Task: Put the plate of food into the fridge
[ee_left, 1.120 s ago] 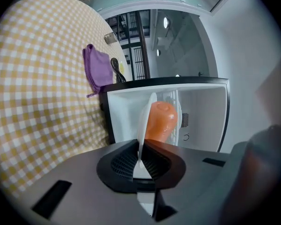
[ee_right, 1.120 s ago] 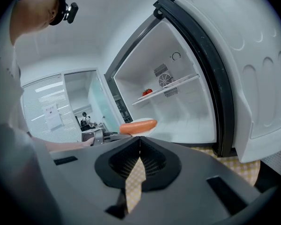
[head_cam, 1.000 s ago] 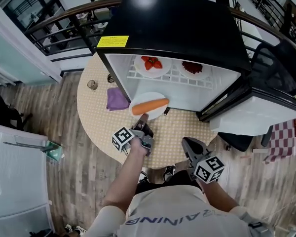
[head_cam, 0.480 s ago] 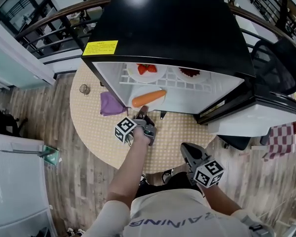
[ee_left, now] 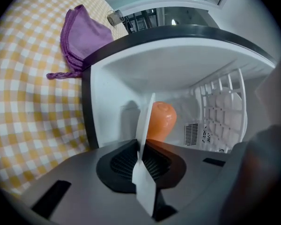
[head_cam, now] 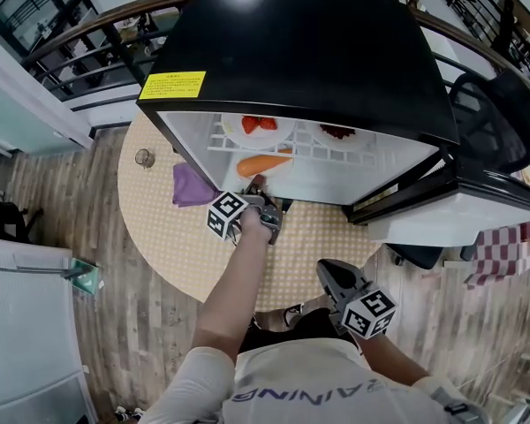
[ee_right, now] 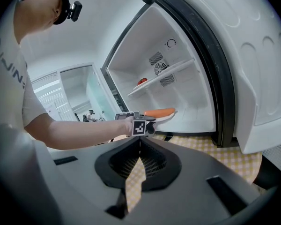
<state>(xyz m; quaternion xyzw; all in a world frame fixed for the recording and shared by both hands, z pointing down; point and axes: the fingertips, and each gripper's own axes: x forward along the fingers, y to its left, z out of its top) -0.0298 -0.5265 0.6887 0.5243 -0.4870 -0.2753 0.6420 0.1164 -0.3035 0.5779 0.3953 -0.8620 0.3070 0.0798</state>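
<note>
Head view: the left hand-held gripper [head_cam: 258, 186] holds the plate [head_cam: 281, 171] with its carrot [head_cam: 263, 163] inside the fridge [head_cam: 300, 51] at the table [head_cam: 159, 228]'s far edge. Left gripper view: jaws opening, plate rim between them. Right gripper view: right hand-held gripper [ee_right: 139, 142] closed, empty.

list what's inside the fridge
On the wire shelf, a plate of strawberries and a plate of something dark red; below, a carrot on a white plate. Its black top covers the back.
</note>
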